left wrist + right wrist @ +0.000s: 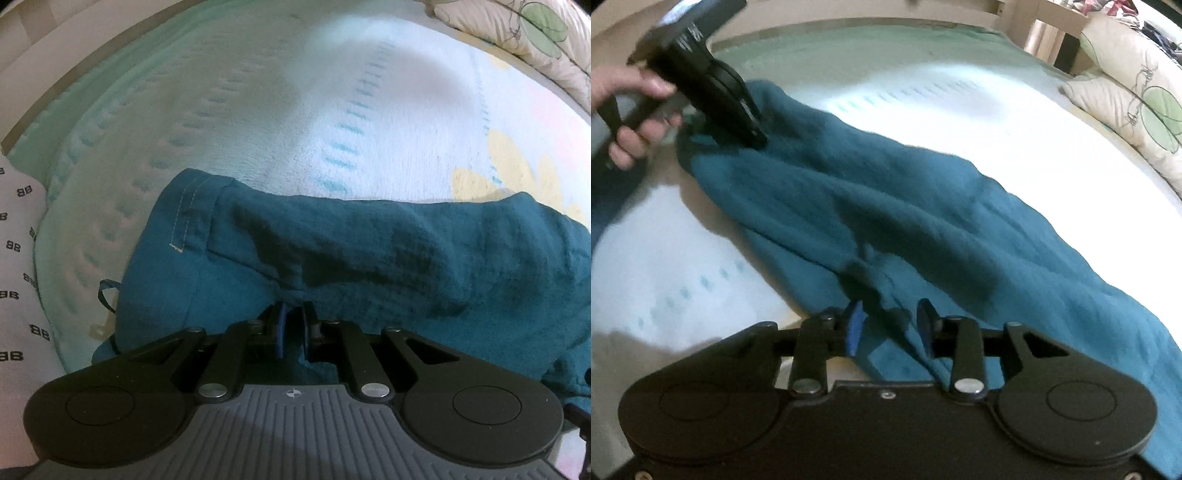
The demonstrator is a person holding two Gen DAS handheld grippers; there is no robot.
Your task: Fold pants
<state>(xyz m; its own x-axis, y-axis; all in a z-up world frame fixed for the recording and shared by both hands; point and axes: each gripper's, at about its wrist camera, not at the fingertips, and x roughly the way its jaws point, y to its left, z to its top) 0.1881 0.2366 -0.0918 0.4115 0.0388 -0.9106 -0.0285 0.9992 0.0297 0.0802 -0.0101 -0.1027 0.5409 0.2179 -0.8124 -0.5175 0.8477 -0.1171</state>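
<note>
Teal pants (369, 251) lie stretched across a pale bed blanket (229, 122). My left gripper (293, 314) is shut on a bunched fold of the pants near the stitched waistband end. It also shows in the right wrist view (755, 131), held by a hand at the pants' far left end. The pants (886, 206) run from there toward my right gripper (890, 314). Its jaws stand apart with a fold of the fabric lying between the blue pads (854, 325).
Floral pillows (1137, 96) lie at the bed's right side, and they also show in the left wrist view (532, 29). A white patterned cloth (18, 266) sits at the left. The bed frame (44, 62) runs along the far edge.
</note>
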